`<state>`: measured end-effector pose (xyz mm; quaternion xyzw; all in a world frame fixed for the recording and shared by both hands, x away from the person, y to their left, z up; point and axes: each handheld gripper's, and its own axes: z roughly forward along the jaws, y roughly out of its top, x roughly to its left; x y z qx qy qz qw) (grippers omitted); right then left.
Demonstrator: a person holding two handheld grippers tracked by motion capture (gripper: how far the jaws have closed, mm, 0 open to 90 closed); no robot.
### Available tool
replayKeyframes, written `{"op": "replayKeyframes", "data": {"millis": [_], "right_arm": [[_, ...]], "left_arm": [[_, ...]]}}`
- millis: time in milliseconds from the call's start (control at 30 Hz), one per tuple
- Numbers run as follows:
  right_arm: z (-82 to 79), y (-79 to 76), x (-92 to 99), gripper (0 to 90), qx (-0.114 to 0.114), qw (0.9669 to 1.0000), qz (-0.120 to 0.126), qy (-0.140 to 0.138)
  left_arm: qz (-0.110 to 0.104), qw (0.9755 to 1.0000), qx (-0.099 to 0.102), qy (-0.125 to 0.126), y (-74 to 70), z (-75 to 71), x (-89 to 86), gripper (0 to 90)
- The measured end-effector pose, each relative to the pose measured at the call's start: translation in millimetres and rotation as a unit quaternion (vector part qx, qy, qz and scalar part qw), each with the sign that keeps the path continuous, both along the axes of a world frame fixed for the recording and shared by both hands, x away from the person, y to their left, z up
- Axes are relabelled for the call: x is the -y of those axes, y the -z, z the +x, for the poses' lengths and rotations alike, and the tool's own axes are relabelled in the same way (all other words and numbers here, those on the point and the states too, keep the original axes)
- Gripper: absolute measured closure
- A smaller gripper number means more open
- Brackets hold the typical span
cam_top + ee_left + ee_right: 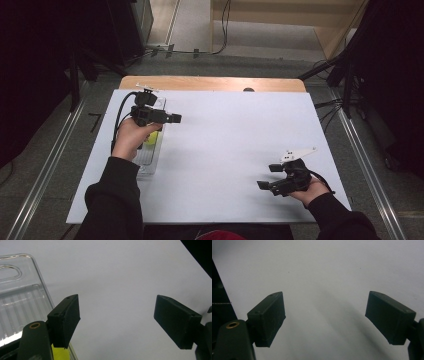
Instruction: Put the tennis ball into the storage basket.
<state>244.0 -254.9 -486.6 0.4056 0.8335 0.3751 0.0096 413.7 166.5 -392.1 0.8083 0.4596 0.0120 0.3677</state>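
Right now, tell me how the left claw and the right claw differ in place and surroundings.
The left claw hangs at the table's far left, beside a clear ribbed plastic tray holding something yellow; the right claw sits near the front right over bare white table. The left points toward the table's middle, the right leftward. Both stand open, holding nothing.

From my feed, the white table [235, 135] has a strip of bare wood [212, 83] along its far edge. Grey floor [60, 165] surrounds it, with metal rails [42, 175] running down both sides. Beyond lie pale wooden steps [280, 20] and trailing black cables [222, 30]. Dark curtains [30, 65] close both flanks.
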Motion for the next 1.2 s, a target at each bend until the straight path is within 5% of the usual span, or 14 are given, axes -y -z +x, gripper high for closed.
{"op": "replayKeyframes", "data": {"millis": [367,1200], "right_arm": [[-0.4,-0.7,1.5,14.2,0.002,1.0,0.001,0.002],[-1.3,-0.8,2.2,14.2,0.001,1.0,0.003,0.006]], "left_arm": [[-0.011,0.9991,-0.004,0.042,-2.2,-12.8,10.4,21.6],[-0.03,0.9963,0.011,0.08,8.1,-33.1,13.6,22.0]]}}
